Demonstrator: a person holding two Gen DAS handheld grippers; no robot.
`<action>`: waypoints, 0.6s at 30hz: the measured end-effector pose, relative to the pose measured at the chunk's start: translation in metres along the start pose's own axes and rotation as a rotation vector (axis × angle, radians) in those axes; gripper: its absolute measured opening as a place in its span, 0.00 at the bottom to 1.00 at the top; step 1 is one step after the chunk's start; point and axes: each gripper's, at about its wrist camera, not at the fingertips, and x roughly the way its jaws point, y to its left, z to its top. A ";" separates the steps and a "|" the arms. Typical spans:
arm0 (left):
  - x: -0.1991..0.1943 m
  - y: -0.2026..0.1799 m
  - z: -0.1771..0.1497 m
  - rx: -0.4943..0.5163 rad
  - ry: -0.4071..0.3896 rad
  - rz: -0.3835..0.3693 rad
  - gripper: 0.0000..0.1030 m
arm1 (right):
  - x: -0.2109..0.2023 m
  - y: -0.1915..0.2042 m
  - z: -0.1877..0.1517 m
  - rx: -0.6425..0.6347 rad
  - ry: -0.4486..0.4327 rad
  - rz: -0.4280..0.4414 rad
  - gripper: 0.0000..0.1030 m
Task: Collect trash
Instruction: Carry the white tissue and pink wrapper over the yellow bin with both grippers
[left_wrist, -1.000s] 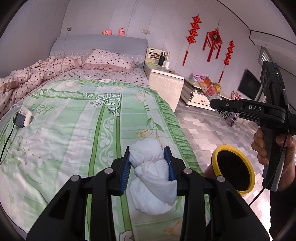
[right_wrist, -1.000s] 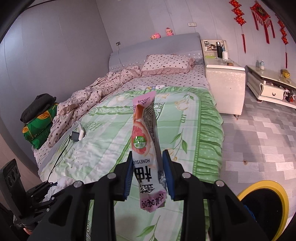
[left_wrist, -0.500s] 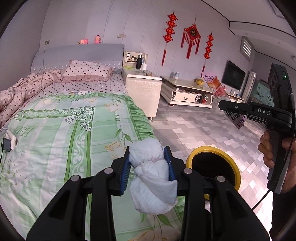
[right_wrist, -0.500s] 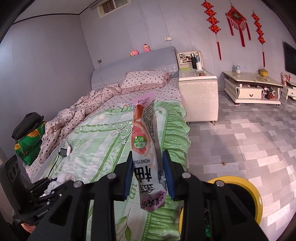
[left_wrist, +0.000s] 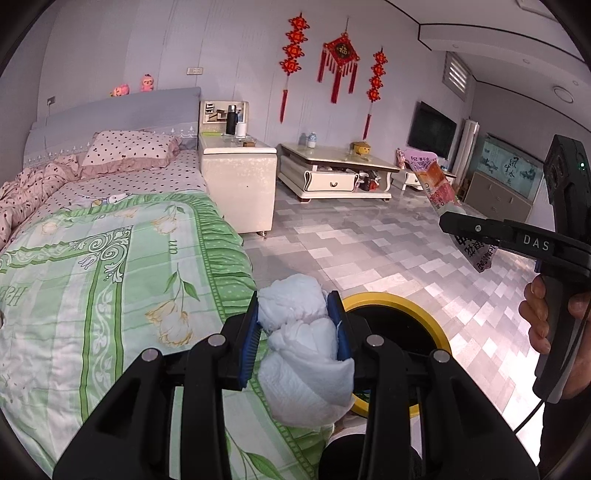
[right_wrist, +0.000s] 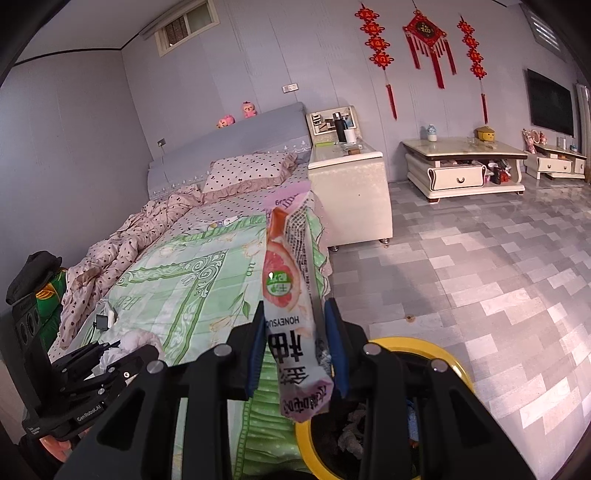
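White crumpled tissue wad is clamped between my left gripper's blue pads, at the green bedspread's edge | my right gripper pinches a pink snack wrapper upright, closed on its lower half | both hang over the yellow-rimmed trash bin on the floor.

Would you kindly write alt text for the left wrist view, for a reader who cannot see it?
The left gripper clamps a crumpled white tissue wad over the edge of a green bedspread, beside a yellow-rimmed bin on the tiled floor. At right, the right gripper holds a pink wrapper.
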 end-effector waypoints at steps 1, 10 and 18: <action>0.006 -0.004 0.001 0.004 0.007 -0.008 0.32 | -0.001 -0.005 -0.002 0.006 0.000 -0.006 0.28; 0.059 -0.034 -0.002 0.022 0.070 -0.059 0.32 | 0.006 -0.045 -0.018 0.067 0.028 -0.046 0.28; 0.108 -0.049 -0.017 0.020 0.139 -0.081 0.33 | 0.024 -0.076 -0.039 0.121 0.083 -0.061 0.28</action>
